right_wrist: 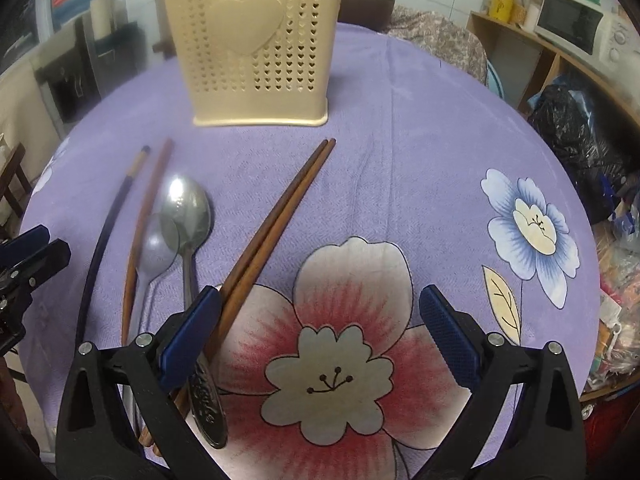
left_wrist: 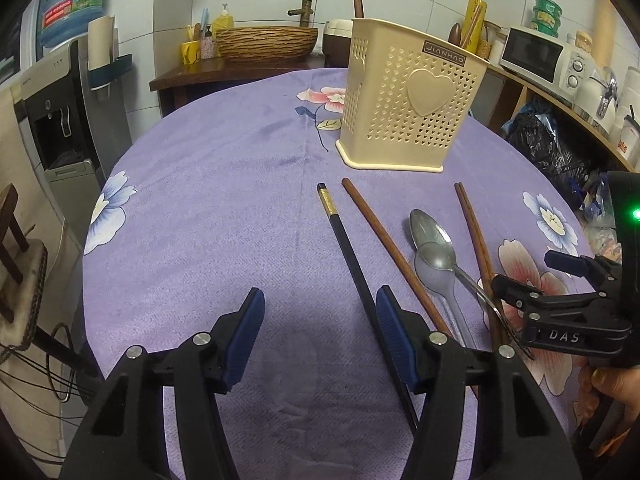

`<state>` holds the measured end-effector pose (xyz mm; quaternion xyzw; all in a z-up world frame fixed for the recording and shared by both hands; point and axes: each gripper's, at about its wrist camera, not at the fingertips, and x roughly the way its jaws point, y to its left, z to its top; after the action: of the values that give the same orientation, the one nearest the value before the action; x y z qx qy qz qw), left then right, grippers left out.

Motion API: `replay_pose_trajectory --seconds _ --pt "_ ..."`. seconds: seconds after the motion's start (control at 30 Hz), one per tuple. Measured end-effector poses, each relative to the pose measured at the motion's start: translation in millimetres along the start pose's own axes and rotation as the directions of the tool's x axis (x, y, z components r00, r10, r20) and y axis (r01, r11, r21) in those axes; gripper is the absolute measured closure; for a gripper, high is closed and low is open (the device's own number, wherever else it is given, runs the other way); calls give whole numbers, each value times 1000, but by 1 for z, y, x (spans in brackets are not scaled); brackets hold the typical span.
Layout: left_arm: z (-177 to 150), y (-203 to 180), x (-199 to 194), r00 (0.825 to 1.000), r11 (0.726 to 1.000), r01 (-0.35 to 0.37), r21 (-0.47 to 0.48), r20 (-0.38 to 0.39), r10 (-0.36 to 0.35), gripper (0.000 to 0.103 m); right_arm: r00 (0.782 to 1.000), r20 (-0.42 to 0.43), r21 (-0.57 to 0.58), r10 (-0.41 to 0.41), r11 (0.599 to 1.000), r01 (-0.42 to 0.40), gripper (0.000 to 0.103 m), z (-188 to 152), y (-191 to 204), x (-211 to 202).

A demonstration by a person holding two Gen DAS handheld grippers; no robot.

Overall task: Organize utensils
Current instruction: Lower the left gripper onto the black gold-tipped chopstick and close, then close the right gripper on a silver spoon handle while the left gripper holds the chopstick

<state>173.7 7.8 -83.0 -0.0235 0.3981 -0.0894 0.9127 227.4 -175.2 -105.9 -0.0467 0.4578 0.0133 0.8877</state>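
Where the holder (right_wrist: 256, 40) stands, chopsticks (right_wrist: 276, 216) lengthwise, tips toward it.

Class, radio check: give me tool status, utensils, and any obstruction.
Left tool open, empty. Right tool open, empty. Chopsticks and spoons on cloth, holder upright behind. Nothing blocking.

Left gripper (left_wrist: 320, 336) angled down toward the table, jaws parted with nothing between the blue pads (left_wrist: 394, 334). Right gripper (right_wrist: 320, 336) also pitched downward, jaws spread wide and empty. In the left wrist view it shows at the right edge, fingers of a hand (left_wrist: 612, 390) wrapped beneath it.
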Motion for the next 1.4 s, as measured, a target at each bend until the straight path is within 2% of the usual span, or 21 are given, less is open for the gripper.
replay_pose_trajectory --seconds 0.1,0.2,0.27,0.4,0.47,0.6,0.7,0.73,0.9,1.03,1.3,1.4 --pt "0 -1 0 1000 1000 4 4 0 -4 45 994 -12 -16 -106 994 106 6 -2 -16 0" --pt "-1 -1 -1 1000 1000 9 5 -2 -9 45 1000 -8 70 -30 997 31 6 -7 -40 -3" --pt "0 -1 0 1000 1000 9 2 -4 -9 45 1000 12 95 -21 995 20 6 -8 -43 -7" --pt "1 -2 -1 1000 1000 13 0 0 -13 45 999 8 61 46 997 -46 6 -3 -24 -5" --pt "1 -2 -2 1000 1000 11 5 2 -11 45 998 39 39 51 998 -53 6 -1 -13 -9" --pt "1 -3 1 1000 1000 12 4 -7 -12 45 988 80 -16 133 991 -133 6 8 3 -18" --pt "2 -6 5 1000 1000 14 17 -13 -14 46 990 98 -65 97 994 -91 6 12 8 -23" --pt "3 -10 7 1000 999 9 31 -16 -9 46 989 104 -57 105 993 -99 6 11 6 -25" --pt "8 -18 23 999 998 -4 70 -47 8 53 975 125 -32 185 983 -183 6 7 2 -36" --pt "19 -19 38 998 996 -12 87 -65 18 61 974 124 -29 189 982 -187 6 6 6 -35" --pt "57 -17 73 994 992 -43 122 -95 55 86 973 133 -18 190 982 -189 6 7 7 -37" --pt "65 -14 79 993 992 -41 120 -103 54 90 970 137 -18 200 980 -199 6 7 10 -39"
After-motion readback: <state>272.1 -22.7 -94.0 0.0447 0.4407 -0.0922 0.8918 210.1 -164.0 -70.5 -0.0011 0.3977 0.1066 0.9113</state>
